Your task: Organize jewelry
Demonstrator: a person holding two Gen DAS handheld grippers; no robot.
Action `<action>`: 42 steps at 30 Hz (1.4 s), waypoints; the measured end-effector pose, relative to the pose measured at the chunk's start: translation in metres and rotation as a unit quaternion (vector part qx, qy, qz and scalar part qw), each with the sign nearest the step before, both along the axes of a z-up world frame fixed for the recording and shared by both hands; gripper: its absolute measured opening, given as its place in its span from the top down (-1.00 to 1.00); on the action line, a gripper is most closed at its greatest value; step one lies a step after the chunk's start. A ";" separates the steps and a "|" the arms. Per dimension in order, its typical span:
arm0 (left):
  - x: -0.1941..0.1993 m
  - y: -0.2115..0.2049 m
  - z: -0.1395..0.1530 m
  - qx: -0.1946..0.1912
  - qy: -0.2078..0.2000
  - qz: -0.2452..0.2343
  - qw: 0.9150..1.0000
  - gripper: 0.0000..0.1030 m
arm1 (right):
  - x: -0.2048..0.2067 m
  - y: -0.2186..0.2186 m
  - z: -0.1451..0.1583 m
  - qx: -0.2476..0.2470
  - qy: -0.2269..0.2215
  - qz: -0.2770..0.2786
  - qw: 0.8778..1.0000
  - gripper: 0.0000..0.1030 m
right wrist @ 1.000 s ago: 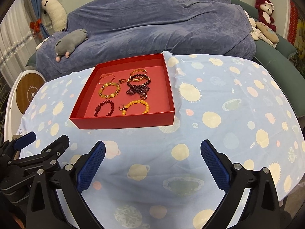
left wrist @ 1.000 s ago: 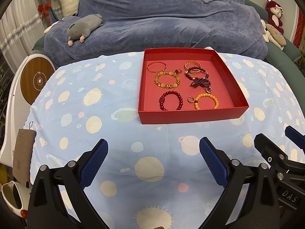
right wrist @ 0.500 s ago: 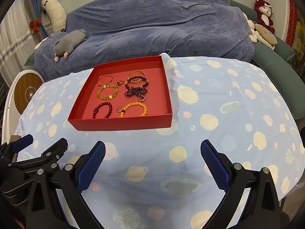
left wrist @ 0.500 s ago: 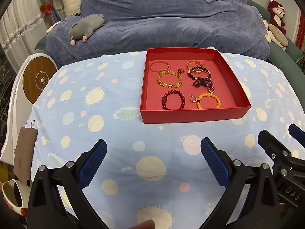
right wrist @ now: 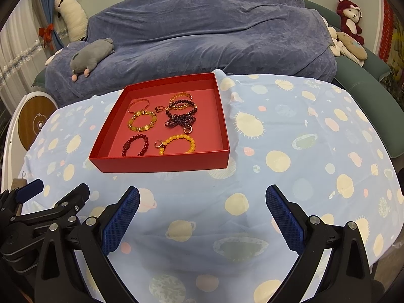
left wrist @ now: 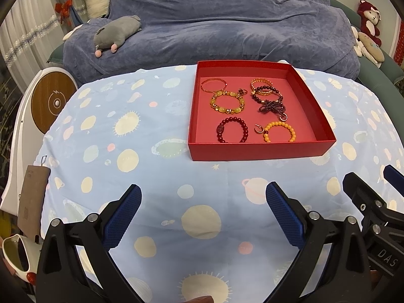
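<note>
A red shallow box sits on the table and holds several bracelets and rings: a dark red bead bracelet, an orange bead bracelet, a yellow stone bracelet, a thin gold bangle and a dark purple beaded tangle. My left gripper is open and empty, held back from the box's front wall. My right gripper is open and empty, beside it to the right.
The table has a light blue planet-print cloth. A sofa under a blue-grey cover stands behind it, with a grey plush toy and more plush toys at the right. A white and wood round device stands at the left.
Both grippers have drawn back and up a little, so the box looks slightly farther. Both stay open and empty. The jewelry has not moved.
</note>
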State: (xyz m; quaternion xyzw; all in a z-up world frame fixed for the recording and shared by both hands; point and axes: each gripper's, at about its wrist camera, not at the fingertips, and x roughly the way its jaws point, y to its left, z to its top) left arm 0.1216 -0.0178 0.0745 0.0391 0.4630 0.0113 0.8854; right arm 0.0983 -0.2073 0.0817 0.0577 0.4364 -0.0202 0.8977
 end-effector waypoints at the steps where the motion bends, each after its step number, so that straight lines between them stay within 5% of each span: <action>1: 0.000 0.000 0.000 -0.001 0.001 0.001 1.000 -0.83 | 0.000 0.000 0.000 0.001 0.000 0.000 1.000 -0.87; 42: 0.004 0.001 -0.007 -0.003 0.008 0.013 1.000 -0.83 | 0.001 0.004 -0.007 -0.003 0.008 0.001 1.000 -0.87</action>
